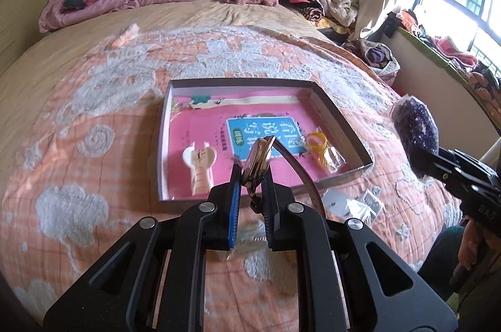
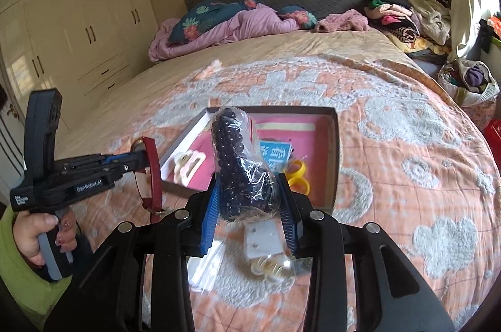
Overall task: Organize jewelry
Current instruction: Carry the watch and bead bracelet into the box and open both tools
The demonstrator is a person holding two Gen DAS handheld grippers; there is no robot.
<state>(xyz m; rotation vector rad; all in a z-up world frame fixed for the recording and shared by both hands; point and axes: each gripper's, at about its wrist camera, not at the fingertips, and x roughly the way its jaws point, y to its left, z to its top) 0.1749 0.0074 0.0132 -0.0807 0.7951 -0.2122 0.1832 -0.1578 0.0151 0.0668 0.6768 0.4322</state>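
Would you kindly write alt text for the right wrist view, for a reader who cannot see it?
The right gripper is shut on a clear bag of dark beads, held above a quilted bed. Beyond it lies an open shallow box holding yellow rings and a pale hair claw; at left, the left gripper holds a red-strapped watch.

Bright window glare, fisheye-warped edges
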